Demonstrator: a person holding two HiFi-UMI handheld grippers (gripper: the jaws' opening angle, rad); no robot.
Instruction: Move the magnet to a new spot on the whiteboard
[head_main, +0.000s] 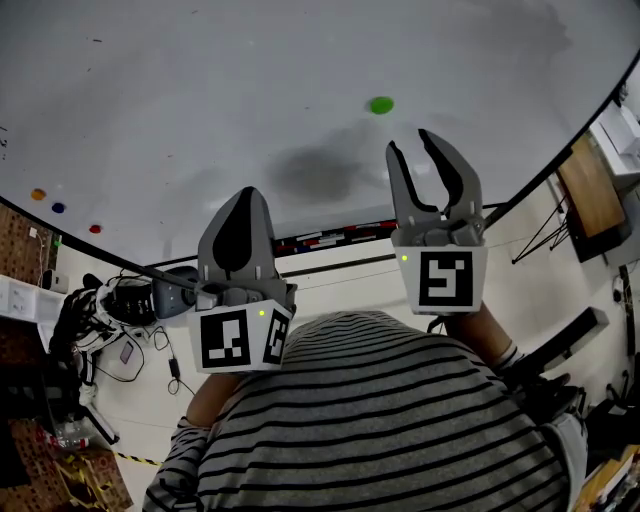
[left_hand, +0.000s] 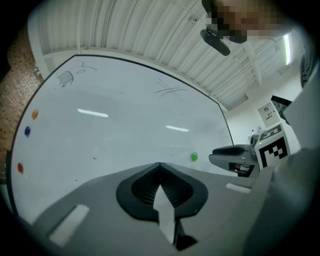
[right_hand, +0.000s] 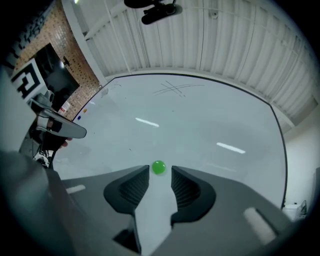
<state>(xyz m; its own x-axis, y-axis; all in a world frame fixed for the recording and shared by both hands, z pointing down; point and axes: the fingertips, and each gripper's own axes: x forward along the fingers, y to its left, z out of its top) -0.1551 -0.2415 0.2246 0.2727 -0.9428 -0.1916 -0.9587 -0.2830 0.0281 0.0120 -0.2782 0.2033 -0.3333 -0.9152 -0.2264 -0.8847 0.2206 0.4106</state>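
The green magnet (head_main: 381, 104) sits on the whiteboard (head_main: 200, 90) a little ahead of the right gripper (head_main: 410, 150), whose jaws stand wide apart and empty, so I think it should go straight forward, centre the magnet between them, then close; the left gripper (head_main: 244, 192) is closed and empty.

From my head view, the whiteboard (head_main: 200, 90) spreads across everything ahead of me. The magnet (head_main: 381, 104) sits on it at 11 o'clock from my right gripper (head_main: 412, 150), near the tips but apart from them. In the right gripper view it lies dead ahead at 12 o'clock, beyond the gap. My left gripper (head_main: 245, 200) is at 8 o'clock from the right one, well apart from the magnet. A row of three small magnets (head_main: 58, 208) lies by the board's edge, at 9 o'clock from the left gripper.
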